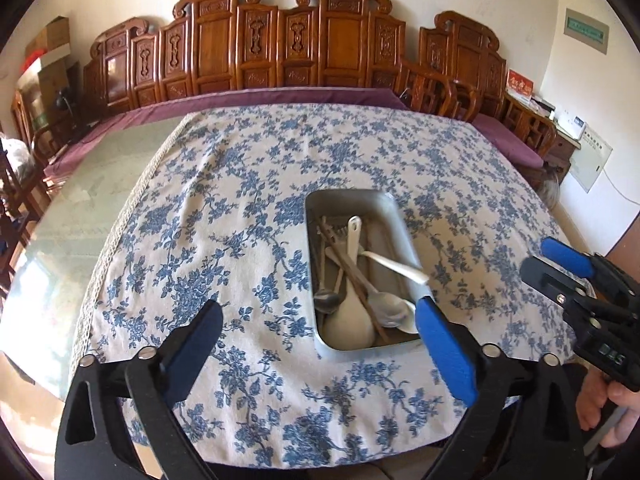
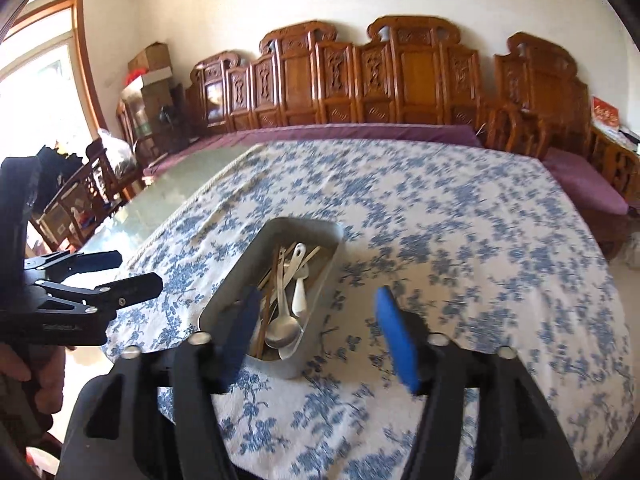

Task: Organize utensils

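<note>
A metal tray (image 1: 394, 210) sits on the blue-flowered tablecloth (image 1: 224, 208) near the front edge. It holds white spoons (image 1: 347, 322), metal spoons (image 1: 386, 306), brown chopsticks (image 1: 362, 284) and a fork, all piled together. My left gripper (image 1: 318, 320) is open and empty, above the cloth just in front of the tray. My right gripper (image 2: 316, 312) is open and empty, above the tray's near end (image 2: 294, 366); it also shows at the right of the left wrist view (image 1: 556, 260). The left gripper shows at the left of the right wrist view (image 2: 136, 270).
A bare glass table edge (image 1: 80, 216) lies left of the cloth. A carved wooden bench (image 1: 280, 48) with purple cushions runs behind the table. Chairs (image 2: 76, 200) and boxes stand at the left. A side table (image 1: 560, 120) stands at the right.
</note>
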`<action>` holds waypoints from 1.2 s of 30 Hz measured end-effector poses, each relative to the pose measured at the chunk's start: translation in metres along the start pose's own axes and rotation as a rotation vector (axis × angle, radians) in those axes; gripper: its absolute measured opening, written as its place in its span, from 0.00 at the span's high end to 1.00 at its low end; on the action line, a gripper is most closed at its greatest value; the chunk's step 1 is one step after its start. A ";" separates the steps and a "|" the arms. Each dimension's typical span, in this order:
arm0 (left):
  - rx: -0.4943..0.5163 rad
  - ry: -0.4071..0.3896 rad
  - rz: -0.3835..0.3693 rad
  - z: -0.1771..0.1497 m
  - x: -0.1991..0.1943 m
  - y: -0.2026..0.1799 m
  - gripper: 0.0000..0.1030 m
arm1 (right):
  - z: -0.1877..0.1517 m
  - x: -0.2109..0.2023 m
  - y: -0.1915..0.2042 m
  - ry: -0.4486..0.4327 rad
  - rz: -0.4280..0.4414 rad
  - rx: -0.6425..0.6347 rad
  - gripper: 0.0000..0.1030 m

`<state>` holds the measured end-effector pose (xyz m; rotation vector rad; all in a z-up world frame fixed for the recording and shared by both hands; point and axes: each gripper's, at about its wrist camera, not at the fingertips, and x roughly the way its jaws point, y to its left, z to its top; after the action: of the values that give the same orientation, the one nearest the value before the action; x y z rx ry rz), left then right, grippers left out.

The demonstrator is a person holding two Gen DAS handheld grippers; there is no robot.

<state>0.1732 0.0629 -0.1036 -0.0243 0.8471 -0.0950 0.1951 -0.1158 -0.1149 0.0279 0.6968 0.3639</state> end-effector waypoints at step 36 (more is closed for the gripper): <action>0.019 -0.285 0.031 -0.017 -0.165 -0.073 0.08 | 0.001 -0.192 0.010 -0.317 -0.149 -0.012 0.03</action>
<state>0.0465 0.0055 0.0130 -0.0063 0.5617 -0.0683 0.0568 -0.1709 0.0072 0.0211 0.3799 0.2134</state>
